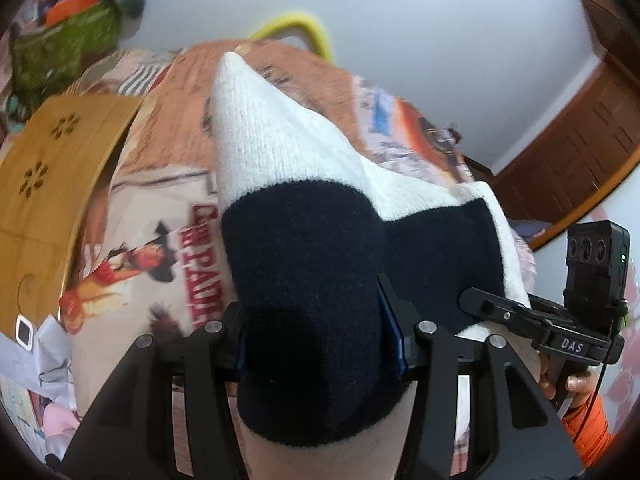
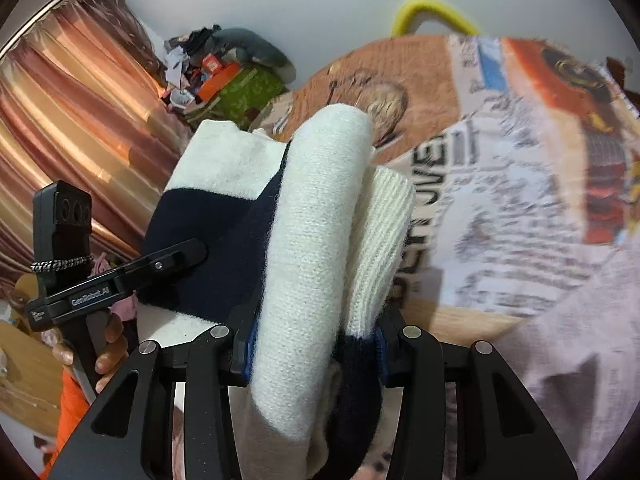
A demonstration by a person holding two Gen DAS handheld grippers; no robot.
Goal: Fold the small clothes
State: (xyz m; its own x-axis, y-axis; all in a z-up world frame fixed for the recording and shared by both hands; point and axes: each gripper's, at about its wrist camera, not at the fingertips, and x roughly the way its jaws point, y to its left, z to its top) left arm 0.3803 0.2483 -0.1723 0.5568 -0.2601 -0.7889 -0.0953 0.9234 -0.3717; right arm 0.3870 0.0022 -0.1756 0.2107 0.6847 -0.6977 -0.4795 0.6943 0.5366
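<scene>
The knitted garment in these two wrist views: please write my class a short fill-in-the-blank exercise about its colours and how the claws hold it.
1. The knitted garment is cream white with a broad band of navy so dark it looks ____.
2. In the left wrist view, the left claw is shut on the garment's ____ band.
3. The right claw grips mostly the ____ part of the knit.
4. Behind the printed bedspread curves a ____ tube.

Missing words: black; dark; cream; yellow
</scene>
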